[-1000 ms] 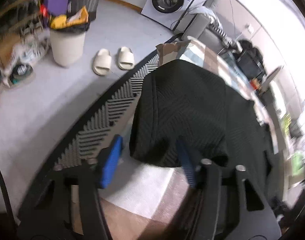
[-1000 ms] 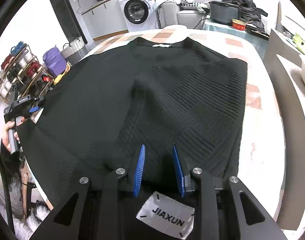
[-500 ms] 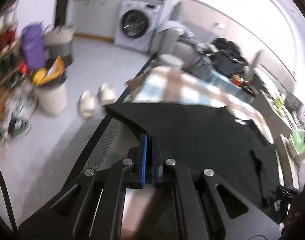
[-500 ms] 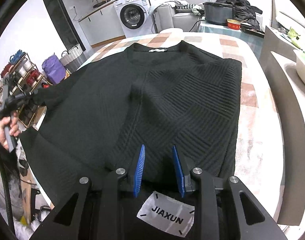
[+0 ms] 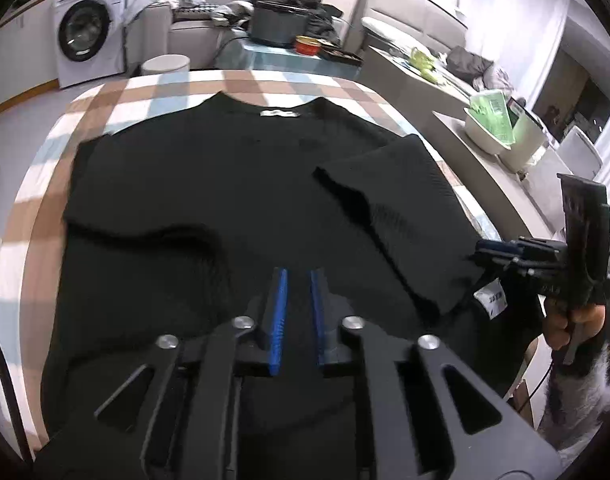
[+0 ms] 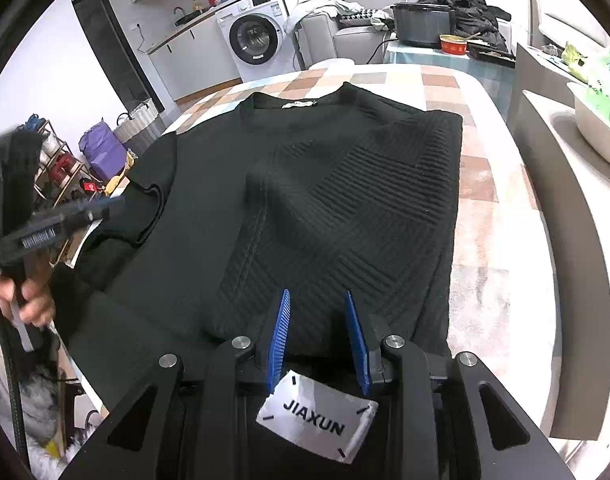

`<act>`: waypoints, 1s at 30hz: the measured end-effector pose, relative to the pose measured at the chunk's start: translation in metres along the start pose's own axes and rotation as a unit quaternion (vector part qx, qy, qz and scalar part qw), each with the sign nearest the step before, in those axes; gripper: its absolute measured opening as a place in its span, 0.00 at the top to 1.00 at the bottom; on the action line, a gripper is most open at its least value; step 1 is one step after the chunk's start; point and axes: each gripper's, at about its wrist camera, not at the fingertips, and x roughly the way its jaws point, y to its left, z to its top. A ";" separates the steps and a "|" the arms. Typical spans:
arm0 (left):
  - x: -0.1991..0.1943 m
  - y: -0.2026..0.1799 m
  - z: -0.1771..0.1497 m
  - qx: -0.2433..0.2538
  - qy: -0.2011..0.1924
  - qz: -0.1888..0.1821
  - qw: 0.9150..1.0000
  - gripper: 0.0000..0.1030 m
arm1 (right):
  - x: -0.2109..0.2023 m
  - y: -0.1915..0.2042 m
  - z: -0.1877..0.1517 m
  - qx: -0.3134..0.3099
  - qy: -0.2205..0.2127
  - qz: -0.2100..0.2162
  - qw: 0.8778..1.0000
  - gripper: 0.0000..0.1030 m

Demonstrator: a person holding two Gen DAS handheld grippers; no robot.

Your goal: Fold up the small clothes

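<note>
Your left gripper (image 5: 297,276) has just been opening. Its fingers stand a little apart above the sweater (image 5: 225,184) with nothing between them. Your right gripper (image 6: 317,300) looks clamped on the near hem: the left wrist view shows the cloth drawn up to its fingers. The white brand label (image 6: 317,420) lies at their base.

This reads as the changeover from side folds to the lengthwise fold. Bring the left fingers down to the near hem, level with the right, and pinch through all the layers. Raise both corners together, keep the hem taut between them, and lay it toward the collar without dragging the folded sides open.

The sweater is black ribbed knit, lying flat and neck-away on the checked surface (image 5: 153,88), covering most of it. On your left, the folded-in sleeve (image 5: 145,236) sits loose with a curled, wavy edge, so smooth it first if it lifts. On your right, the folded panel (image 5: 385,184) lies neater, with a straight outer edge. Farthest off, the neck label (image 5: 279,113) marks the collar, roughly centred.
</note>
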 end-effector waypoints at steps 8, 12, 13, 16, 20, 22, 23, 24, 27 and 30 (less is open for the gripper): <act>-0.042 0.101 -0.030 -0.121 -0.037 0.077 0.989 0.33 | -0.001 0.004 -0.001 -0.003 -0.004 0.007 1.000 0.71; -0.030 0.139 -0.005 -0.169 -0.042 0.067 0.983 0.33 | 0.005 0.010 0.001 -0.010 0.003 0.009 1.000 0.71; -0.023 0.146 0.002 -0.179 -0.039 0.056 0.981 0.33 | 0.005 0.011 0.002 -0.011 0.003 0.010 1.000 0.71; 0.001 0.158 0.025 -0.204 -0.033 0.046 0.977 0.33 | 0.007 0.014 0.003 -0.012 0.005 0.013 1.000 0.71; 0.045 0.168 0.043 -0.254 0.006 0.058 0.965 0.46 | 0.010 0.014 0.003 -0.006 0.011 0.014 1.000 0.70; 0.061 0.168 0.046 -0.260 0.016 0.062 0.964 0.97 | 0.009 0.014 0.002 -0.002 0.011 0.017 1.000 0.70; 0.068 0.164 0.051 -0.247 0.018 0.052 0.967 1.00 | 0.008 0.013 0.002 -0.001 0.011 0.017 1.000 0.70; 0.071 0.154 0.058 -0.228 0.005 0.047 0.973 1.00 | 0.007 0.012 0.002 0.003 0.010 0.016 1.000 0.70; 0.070 0.123 0.080 -0.174 -0.023 0.020 0.984 1.00 | 0.004 0.006 0.001 0.012 0.009 0.012 1.000 0.70; 0.063 0.081 0.099 -0.118 -0.039 -0.008 0.992 0.93 | 0.004 0.001 0.001 0.020 0.012 0.006 1.000 0.70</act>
